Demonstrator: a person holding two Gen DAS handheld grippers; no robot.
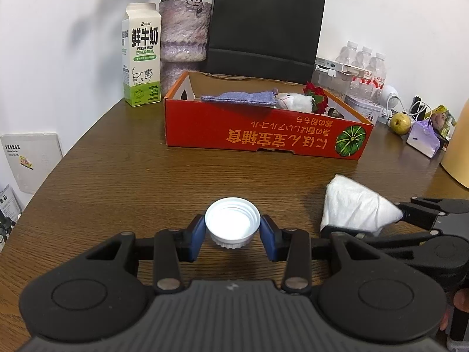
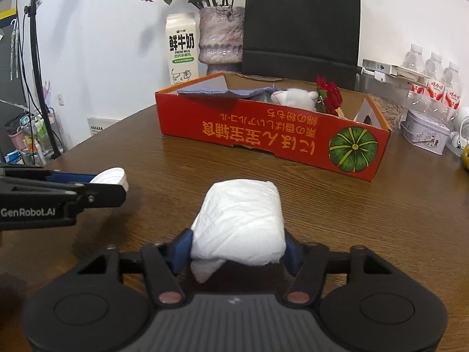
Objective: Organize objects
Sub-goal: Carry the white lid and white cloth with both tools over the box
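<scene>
Apparently, each gripper clamped one thing above the table (image 1: pixel 117 161), left gripper (image 1: pixel 231 231) the white cap (image 1: pixel 232 220), right gripper (image 2: pixel 239 249) the tissue bundle (image 2: pixel 239 220), ready for the red box (image 2: pixel 263 135).

White wall (image 1: pixel 73 29), brown wooden table (image 1: pixel 132 161), evenly lit

White cap (image 1: pixel 232 223) upturned above table; white tissue pack (image 2: pixel 239 220) lifted; red box (image 1: pixel 263 123) behind.
</scene>
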